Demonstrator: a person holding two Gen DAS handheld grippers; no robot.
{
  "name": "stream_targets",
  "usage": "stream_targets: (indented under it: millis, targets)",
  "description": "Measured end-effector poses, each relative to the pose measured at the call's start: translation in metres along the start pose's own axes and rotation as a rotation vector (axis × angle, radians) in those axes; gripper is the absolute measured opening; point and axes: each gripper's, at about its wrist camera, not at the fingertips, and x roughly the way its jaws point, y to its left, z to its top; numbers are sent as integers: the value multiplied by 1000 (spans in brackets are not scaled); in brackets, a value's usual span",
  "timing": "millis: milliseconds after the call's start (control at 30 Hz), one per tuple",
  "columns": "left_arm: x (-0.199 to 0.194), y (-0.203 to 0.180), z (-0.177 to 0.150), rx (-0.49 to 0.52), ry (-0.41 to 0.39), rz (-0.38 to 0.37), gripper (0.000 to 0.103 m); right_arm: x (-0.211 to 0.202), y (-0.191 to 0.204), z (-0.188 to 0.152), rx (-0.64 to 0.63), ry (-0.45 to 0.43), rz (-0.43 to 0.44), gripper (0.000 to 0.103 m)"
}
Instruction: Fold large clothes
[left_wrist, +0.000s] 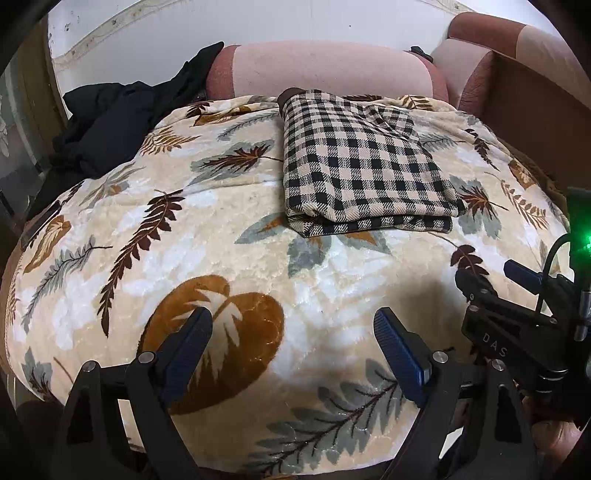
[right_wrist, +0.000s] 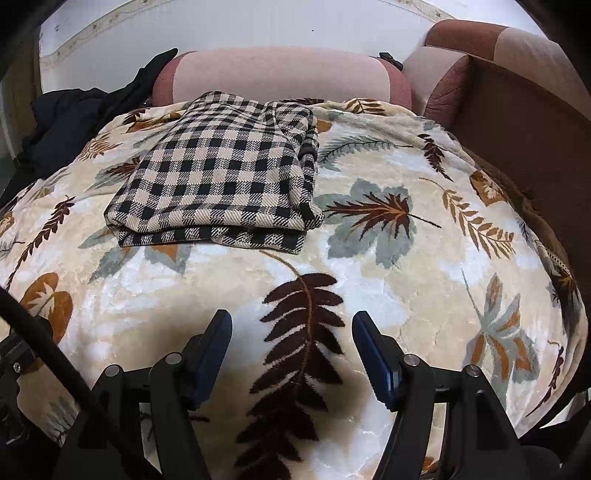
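Checked garment (left_wrist: 360, 166) lies folded into a compact stack on the leaf blanket (left_wrist: 229, 266), judged finished or nearly so; its long axis runs away toward the bolster (left_wrist: 325, 70). Left gripper (left_wrist: 293, 325) and right gripper (right_wrist: 291, 328) hang short of it, jaws spread, empty

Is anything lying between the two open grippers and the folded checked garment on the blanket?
Nothing visible. Only bare leaf-patterned blanket lies between the left gripper, the right gripper and the folded black-and-beige checked garment. The black clothing heap sits off to the left.
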Motion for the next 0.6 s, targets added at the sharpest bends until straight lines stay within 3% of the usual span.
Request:
stream_targets:
  millis: [600]
  targets:
    - [-1,1,-5,-11,22,-15,88,-2,3,-1,-27,-15,-9,74]
